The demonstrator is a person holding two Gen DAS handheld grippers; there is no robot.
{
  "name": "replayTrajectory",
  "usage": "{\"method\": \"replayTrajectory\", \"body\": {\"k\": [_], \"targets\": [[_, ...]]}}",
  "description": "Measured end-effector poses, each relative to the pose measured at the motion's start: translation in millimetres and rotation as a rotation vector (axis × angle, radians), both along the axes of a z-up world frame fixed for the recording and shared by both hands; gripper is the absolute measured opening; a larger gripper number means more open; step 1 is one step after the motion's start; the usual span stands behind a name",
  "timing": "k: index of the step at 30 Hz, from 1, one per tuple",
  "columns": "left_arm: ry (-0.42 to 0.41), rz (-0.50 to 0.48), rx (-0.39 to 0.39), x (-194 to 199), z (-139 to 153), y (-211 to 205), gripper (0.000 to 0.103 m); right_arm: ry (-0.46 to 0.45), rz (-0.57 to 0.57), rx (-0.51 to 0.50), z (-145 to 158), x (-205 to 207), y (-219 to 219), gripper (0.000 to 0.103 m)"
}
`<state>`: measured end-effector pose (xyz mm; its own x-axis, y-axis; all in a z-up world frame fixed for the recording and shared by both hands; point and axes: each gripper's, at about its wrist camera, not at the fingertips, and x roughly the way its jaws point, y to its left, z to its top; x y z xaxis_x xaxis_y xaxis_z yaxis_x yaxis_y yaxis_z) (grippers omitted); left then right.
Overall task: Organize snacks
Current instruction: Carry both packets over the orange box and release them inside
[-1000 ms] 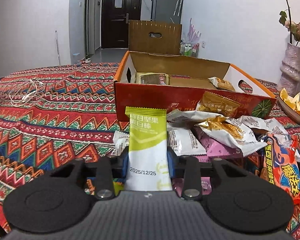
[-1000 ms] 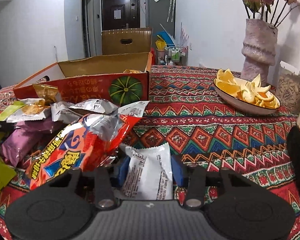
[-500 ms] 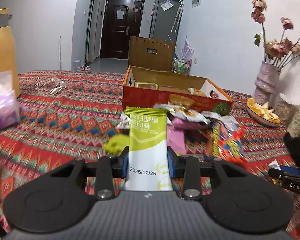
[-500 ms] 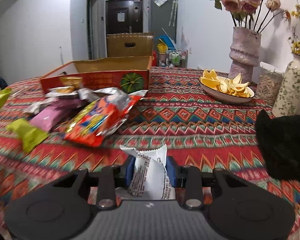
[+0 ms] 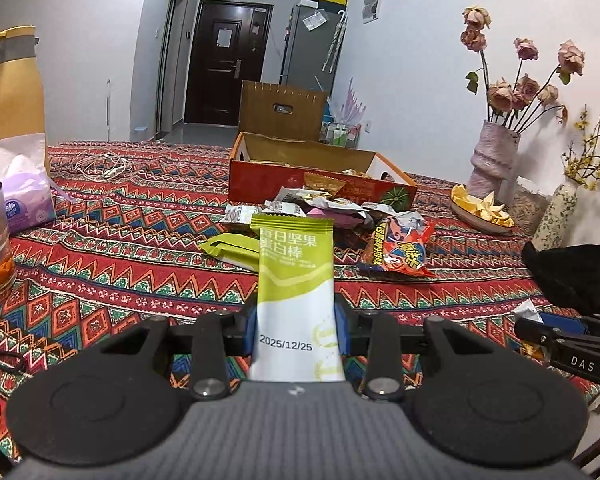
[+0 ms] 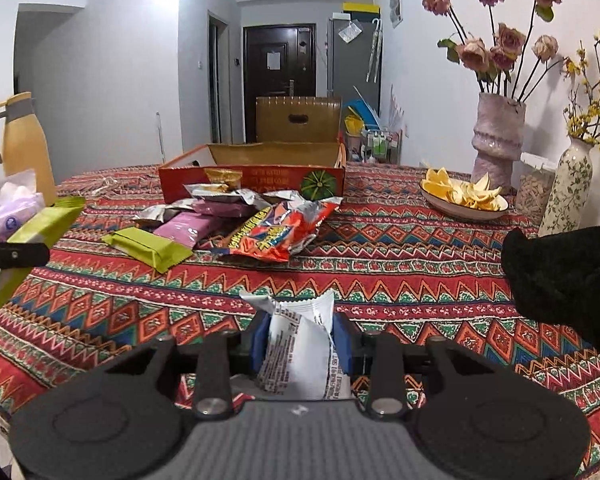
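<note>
Between the left jaws, the nut bar wrapper (image 5: 296,276) is lime green above, white below. Between the right jaws, the packet (image 6: 300,356) is white with black print. Beyond both, the tablecloth (image 6: 400,264) shows red, orange and green zigzags.

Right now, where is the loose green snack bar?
In the right wrist view, the loose green snack bar lies on the tablecloth, left of centre, beside the pink packet.

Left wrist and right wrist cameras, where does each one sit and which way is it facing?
Left wrist: on the left gripper, looking along its fingers over the table to the red box; holds a green bar.
Right wrist: on the right gripper, facing the same box; holds a white packet.
Shared: box, snack pile, orange-slice bowl, vase.
</note>
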<state>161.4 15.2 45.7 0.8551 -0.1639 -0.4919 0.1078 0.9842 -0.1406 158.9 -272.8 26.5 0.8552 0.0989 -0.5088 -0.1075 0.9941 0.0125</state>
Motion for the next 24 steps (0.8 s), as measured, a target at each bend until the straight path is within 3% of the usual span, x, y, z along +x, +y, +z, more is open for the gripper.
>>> {"method": "replayTrajectory", "body": {"k": [13,24], "targets": [[-0.013,0.003,-0.004,23,6,2,0.036,-0.027,-0.005,0.006,9,18,1,0.034],[-0.078,-0.068,0.004,113,50,-9,0.036,-0.110,0.067,-0.010,53,101,-2,0.034]]}}
